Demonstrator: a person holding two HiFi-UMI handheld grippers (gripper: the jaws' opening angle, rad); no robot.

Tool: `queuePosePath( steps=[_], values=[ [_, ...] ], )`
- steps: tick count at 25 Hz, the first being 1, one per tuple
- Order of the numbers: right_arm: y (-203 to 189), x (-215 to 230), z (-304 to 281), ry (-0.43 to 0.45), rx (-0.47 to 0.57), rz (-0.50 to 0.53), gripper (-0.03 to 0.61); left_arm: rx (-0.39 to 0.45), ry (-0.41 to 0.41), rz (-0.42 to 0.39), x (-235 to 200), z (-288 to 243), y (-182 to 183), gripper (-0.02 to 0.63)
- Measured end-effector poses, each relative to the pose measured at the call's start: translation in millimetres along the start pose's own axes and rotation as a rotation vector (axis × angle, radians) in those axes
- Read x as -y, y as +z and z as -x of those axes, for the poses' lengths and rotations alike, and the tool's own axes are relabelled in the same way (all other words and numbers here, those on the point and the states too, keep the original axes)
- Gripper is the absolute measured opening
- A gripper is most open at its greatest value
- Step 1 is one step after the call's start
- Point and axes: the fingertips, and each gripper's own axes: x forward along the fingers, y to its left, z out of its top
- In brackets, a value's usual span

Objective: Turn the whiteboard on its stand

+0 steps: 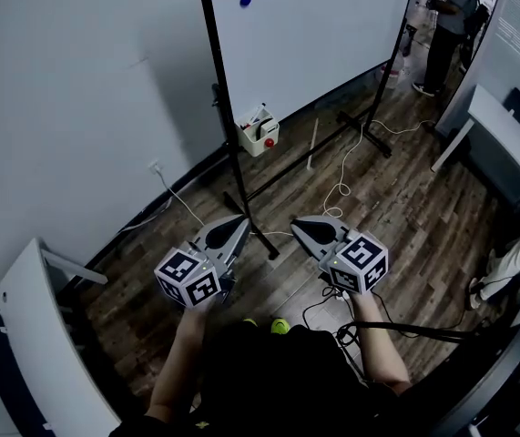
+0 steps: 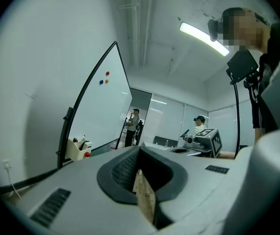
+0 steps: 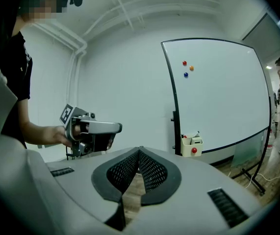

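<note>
Head view — whiteboard (image 1: 323,35) upright on stand (image 1: 234,153) — long axis level.

**Shiny board, matt tools, grainy wood underfoot**

Here's the whiteboard (image 1: 314,35), smooth, white and faintly glossy, edged by a slim black frame (image 1: 218,62) that looks like painted metal. Below the whiteboard, the floor (image 1: 405,208) is dark wood planking, matt with visible grain. A white, plastic-looking box (image 1: 260,137) sits at the whiteboard's lower corner. Nearer than the whiteboard, the left tool (image 1: 244,217) and right tool (image 1: 296,223) have matt grey plastic shells and dark, dimpled pads (image 3: 152,170).
</note>
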Motion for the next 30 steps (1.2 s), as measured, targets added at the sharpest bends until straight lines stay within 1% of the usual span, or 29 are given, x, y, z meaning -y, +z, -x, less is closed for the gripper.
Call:
queuePosePath(
  steps=[5,8,14,20,30],
  values=[
    [5.9,-10.1,8.4,-0.016,0.011,0.015,-0.003,-0.005,-0.020,0.032,12.3,7.9,-11.9,0.011],
    [5.8,-19.3,10.7,-0.011,0.006,0.024,-0.003,-0.004,-0.031,0.043,17.8,10.9,-14.8,0.011],
    [1.5,-33.9,13.5,-0.011,0.006,0.022,-0.003,-0.016,-0.059,0.044,29.1,13.5,-22.6,0.011],
    [0.9,-38.6,20.3,-0.022,0.019,0.011,-0.003,-0.026,-0.082,0.050,37.7,12.3,-25.8,0.011],
    [-2.7,-41.5,25.4,-0.023,0.024,0.000,-0.003,-0.041,-0.086,0.051,44.0,12.0,-29.9,0.011]
  ],
)
